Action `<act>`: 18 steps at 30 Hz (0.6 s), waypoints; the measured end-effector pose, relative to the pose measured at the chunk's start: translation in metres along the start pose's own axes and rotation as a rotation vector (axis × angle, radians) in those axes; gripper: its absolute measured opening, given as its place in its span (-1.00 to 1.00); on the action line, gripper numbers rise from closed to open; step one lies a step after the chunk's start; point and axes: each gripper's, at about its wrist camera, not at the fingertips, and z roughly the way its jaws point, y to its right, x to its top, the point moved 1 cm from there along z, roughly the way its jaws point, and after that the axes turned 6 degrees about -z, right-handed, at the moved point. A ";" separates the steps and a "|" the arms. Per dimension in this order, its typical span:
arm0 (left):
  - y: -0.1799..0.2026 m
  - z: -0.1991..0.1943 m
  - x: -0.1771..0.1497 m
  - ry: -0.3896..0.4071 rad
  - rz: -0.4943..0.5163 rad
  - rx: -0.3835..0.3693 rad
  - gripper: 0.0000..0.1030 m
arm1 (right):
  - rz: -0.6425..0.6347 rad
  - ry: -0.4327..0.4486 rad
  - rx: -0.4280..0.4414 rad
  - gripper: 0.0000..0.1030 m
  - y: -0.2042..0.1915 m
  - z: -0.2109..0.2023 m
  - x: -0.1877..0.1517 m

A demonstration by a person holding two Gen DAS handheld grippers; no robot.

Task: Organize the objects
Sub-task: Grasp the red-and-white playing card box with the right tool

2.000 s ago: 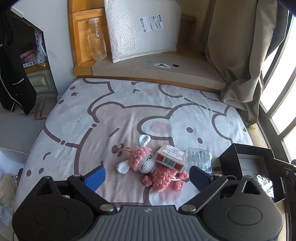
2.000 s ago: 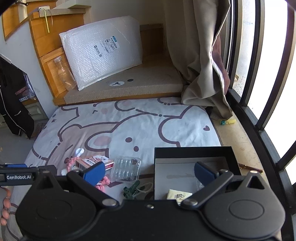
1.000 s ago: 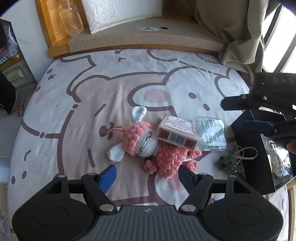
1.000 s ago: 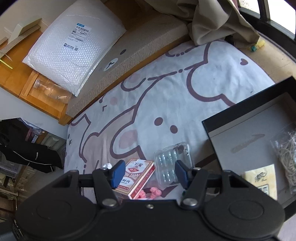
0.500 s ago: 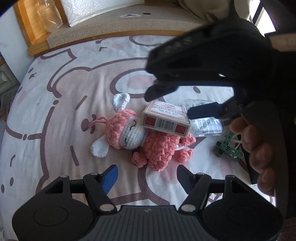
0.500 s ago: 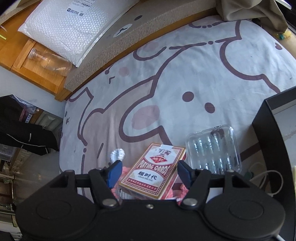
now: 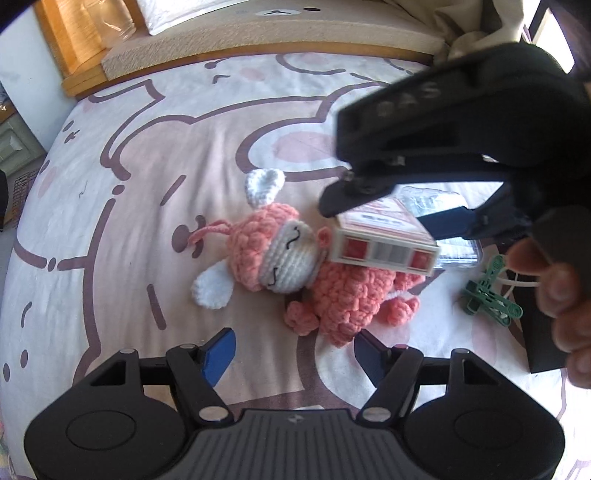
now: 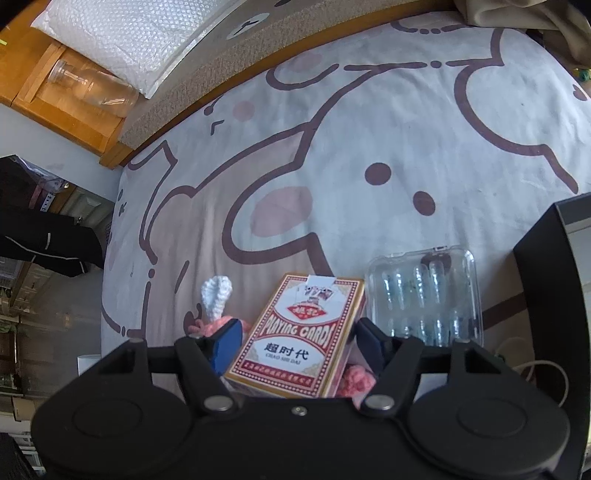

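A red and white playing card box (image 8: 301,338) lies on top of a pink crochet bunny (image 7: 295,266) on the bear-print bed sheet (image 7: 147,166). My right gripper (image 8: 299,343) is open, its blue fingers on either side of the card box (image 7: 384,240), close to its sides. My left gripper (image 7: 295,354) is open and empty, just in front of the bunny. A clear plastic case (image 8: 424,295) lies right of the box. A black box (image 8: 554,295) stands at the far right.
A green clip with a white string (image 7: 491,295) lies beside the black box. A bubble-wrap parcel (image 8: 129,37) and a clear bottle (image 8: 92,88) sit on the wooden ledge at the bed's far end. A curtain (image 8: 535,18) hangs at the far right.
My right gripper has swung left from the black box and come down over the card box, which now sits between its fingers. My left gripper has moved closer to the bunny.
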 end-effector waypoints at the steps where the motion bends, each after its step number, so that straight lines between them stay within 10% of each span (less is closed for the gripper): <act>1: -0.001 0.000 0.001 0.001 -0.007 0.005 0.38 | -0.005 -0.001 0.001 0.28 0.001 -0.002 0.000; 5: -0.006 -0.001 0.002 0.006 -0.061 0.030 0.38 | -0.031 -0.002 0.007 0.22 0.006 -0.011 -0.002; 6: -0.009 -0.001 0.004 0.006 -0.076 0.040 0.38 | -0.036 0.001 0.001 0.05 0.008 -0.013 -0.003; 7: -0.011 0.000 0.005 -0.001 -0.089 0.060 0.38 | -0.034 0.020 -0.024 -0.56 0.011 -0.018 -0.003; 10: -0.020 0.001 0.005 -0.004 -0.137 0.083 0.38 | 0.026 0.001 0.009 -0.99 0.029 -0.025 -0.004; 18: -0.041 -0.008 0.010 0.022 -0.277 0.142 0.38 | -0.005 0.017 0.026 -0.84 0.031 -0.039 -0.010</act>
